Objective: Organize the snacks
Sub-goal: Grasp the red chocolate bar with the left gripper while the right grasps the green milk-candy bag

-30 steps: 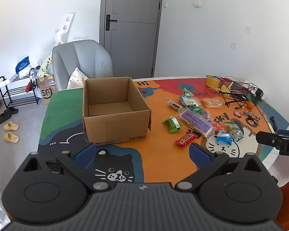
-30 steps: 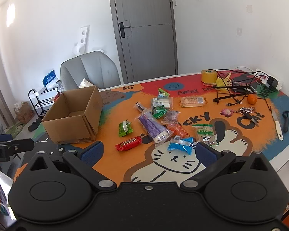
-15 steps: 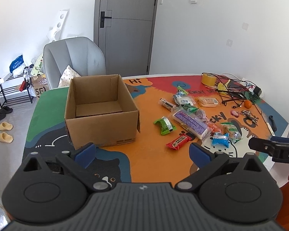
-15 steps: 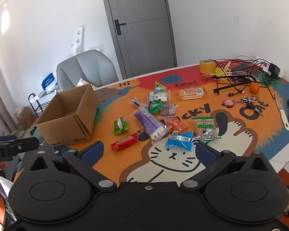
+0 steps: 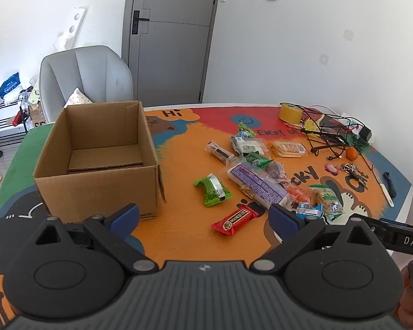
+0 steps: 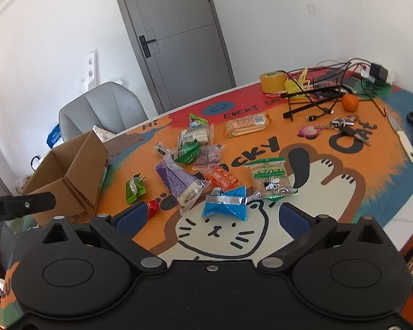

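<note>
An open, empty cardboard box (image 5: pixel 102 162) stands on the left of the colourful table mat (image 5: pixel 184 236); it also shows in the right wrist view (image 6: pixel 68 176). Several wrapped snacks lie to its right: a red bar (image 5: pixel 235 219), a green pack (image 5: pixel 213 189), a long purple pack (image 5: pixel 257 185), a blue pack (image 6: pixel 225 203), a green-and-white pack (image 6: pixel 271 177). My left gripper (image 5: pixel 203 216) is open and empty, just short of the red bar. My right gripper (image 6: pixel 211 216) is open and empty, directly before the blue pack.
A yellow tape roll (image 6: pixel 272 82), tangled black cables (image 6: pixel 325 88), an orange (image 6: pixel 349 102), keys (image 6: pixel 344 125) and a knife (image 6: pixel 402 137) lie at the table's far right. A grey chair (image 5: pixel 84 82) stands behind the box, with a door (image 5: pixel 170 35) beyond.
Both grippers have moved forward and lower toward the table. The snacks now look nearer, the blue pack lies between the right fingers' line. Nothing was picked up.
</note>
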